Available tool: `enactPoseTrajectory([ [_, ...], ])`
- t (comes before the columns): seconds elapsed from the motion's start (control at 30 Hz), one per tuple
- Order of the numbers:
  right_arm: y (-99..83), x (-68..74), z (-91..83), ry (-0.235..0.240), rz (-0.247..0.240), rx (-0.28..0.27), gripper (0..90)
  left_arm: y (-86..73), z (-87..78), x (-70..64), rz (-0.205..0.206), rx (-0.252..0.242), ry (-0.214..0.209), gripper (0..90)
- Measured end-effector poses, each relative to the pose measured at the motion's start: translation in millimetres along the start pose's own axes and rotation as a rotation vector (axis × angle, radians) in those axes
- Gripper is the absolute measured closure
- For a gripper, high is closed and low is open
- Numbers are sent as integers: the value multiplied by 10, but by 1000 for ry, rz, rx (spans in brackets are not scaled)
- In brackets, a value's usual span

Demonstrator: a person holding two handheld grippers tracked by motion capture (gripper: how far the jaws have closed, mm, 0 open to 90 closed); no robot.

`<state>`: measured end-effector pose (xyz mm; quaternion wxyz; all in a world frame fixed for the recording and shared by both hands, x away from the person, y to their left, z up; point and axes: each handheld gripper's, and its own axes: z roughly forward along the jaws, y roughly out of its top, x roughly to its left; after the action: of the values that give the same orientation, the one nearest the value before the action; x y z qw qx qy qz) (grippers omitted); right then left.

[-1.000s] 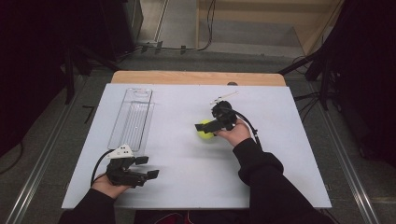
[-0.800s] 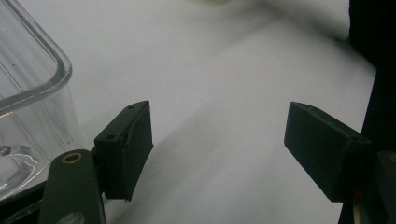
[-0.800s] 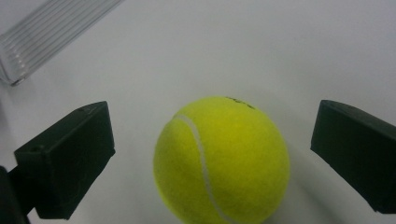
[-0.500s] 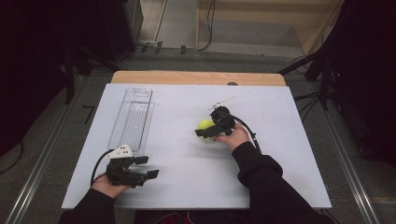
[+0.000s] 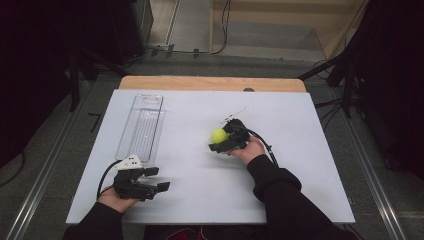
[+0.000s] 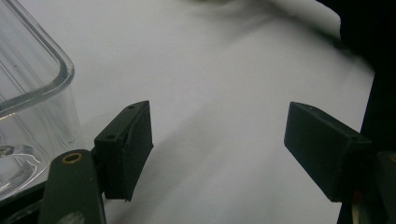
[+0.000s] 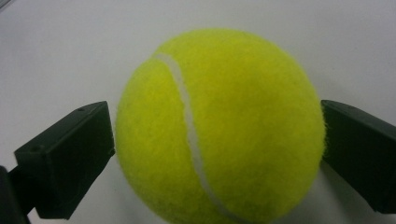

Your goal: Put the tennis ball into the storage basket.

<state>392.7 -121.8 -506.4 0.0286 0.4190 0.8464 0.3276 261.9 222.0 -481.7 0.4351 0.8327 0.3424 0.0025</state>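
Note:
A yellow-green tennis ball (image 5: pixel 218 135) lies near the middle of the white table (image 5: pixel 300 190). My right gripper (image 5: pixel 223 137) is shut on it. In the right gripper view, the ball (image 7: pixel 219 126) sits between both black jaws and touches each of them. My left gripper (image 5: pixel 156 179) rests at the front left of the table, open, with nothing between its fingers. In the left gripper view, my left gripper (image 6: pixel 219 140) has bare white table between its wide-apart jaws.
A long clear plastic tray (image 5: pixel 142 125) lies lengthwise at the left, just beyond my left gripper, and its near corner (image 6: pixel 46 70) shows in the left gripper view. A wooden strip (image 5: pixel 210 83) runs along the far table edge.
My right gripper has shifted slightly around the ball and drawn a little toward the person, and the ball has barely moved. The left gripper has stayed where it was.

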Motion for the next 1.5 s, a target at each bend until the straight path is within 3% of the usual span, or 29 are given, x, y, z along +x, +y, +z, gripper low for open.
enactPoseTrajectory([
  [0.2, -13, 14, -9, -28, -29, -5, 53, 0, 0, 1, 1, 1, -2, 240],
  [0.27, -24, 18, -26, -51, -51, -13, 168, 0, 1, -1, 0, -1, 1, 240],
  [0.3, -33, 25, -38, -33, -62, -19, 229, 0, 1, -1, 0, -1, 1, 240],
  [0.43, -30, 52, -36, -38, -84, -19, 232, 1, 0, -2, 1, -2, -1, 240],
  [0.57, -34, 33, -41, -25, -64, -20, 233, 1, -1, -4, 1, -3, -2, 240],
  [1.07, -19, 35, -65, -20, -65, -16, 235, -1, -3, 0, -2, -2, 1, 240],
  [1.5, 57, 115, -243, 4, -81, -60, 235, 2, -2, 1, 2, 3, 1, 240],
])
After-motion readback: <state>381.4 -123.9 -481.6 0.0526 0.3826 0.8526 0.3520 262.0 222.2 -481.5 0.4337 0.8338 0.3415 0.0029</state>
